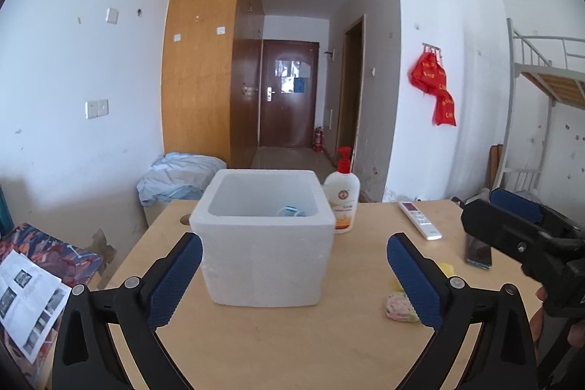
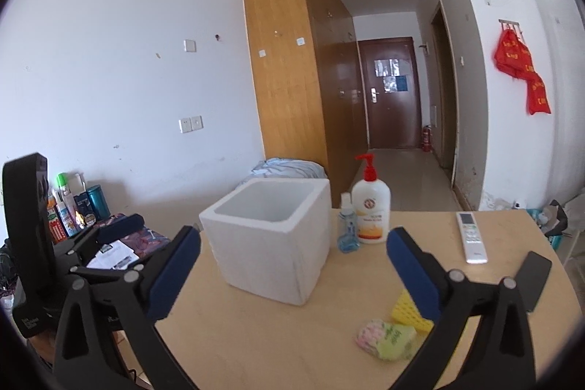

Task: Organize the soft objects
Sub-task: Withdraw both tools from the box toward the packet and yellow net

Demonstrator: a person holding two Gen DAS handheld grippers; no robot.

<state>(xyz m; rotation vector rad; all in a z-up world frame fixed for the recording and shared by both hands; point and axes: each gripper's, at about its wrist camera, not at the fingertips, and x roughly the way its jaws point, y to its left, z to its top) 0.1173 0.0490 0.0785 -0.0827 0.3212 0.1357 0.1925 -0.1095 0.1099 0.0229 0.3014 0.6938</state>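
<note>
Pastel sponge [image 2: 387, 339] – pink-green, soft, lying flat on table [image 2: 278, 346]; both grippers' fingers apart, empty.

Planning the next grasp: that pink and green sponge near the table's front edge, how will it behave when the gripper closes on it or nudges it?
The sponge looks puffy and rounded, so it will probably squash rather than resist. It seems light for its size, so a nudge likely slides it across the smooth table. It lies flat, so rolling looks unlikely.
</note>
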